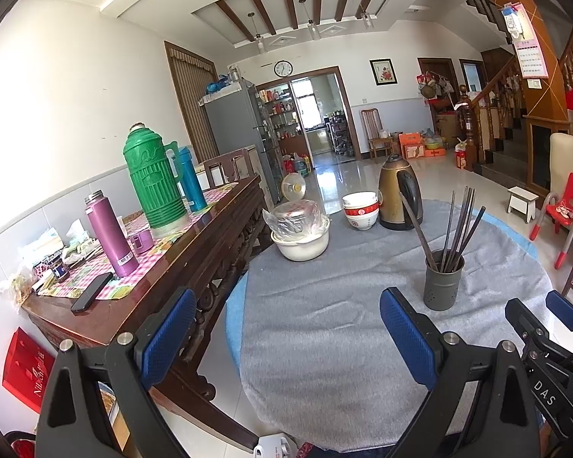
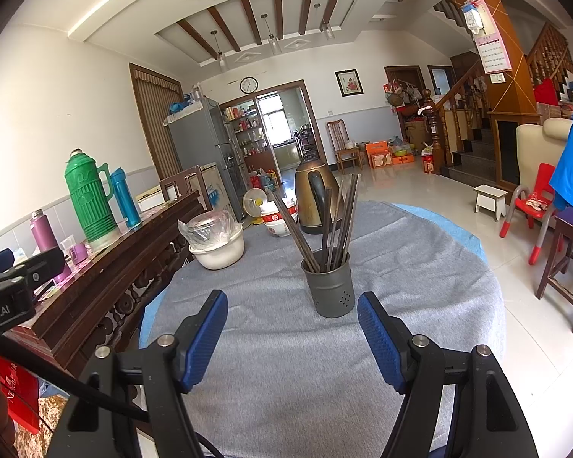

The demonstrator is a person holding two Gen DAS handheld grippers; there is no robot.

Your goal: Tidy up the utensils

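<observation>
Nearest the cameras, both claws hover with jaws spread wide and nothing between them: the right claw (image 2: pixel 292 337) low over the round surface covered in grey cloth (image 2: pixel 420 267), the left claw (image 1: pixel 286 337) beside it. Straight ahead of the right claw, near its fingertips, stands the dark grey perforated metal cup (image 2: pixel 330 286), upright, its bundle of dark chopsticks (image 2: pixel 334 221) fanning upward. From the left claw the cup lies off to the right, so the right hand looks better placed.

Left gripper (image 1: pixel 286 334) is wide open over the grey cloth (image 1: pixel 324 328), nothing in it. Chopsticks (image 1: pixel 454 225) stand in a dark holder (image 1: pixel 442 282) just ahead, with bowls (image 1: pixel 361 210) and a kettle (image 1: pixel 399 194) further back.
</observation>
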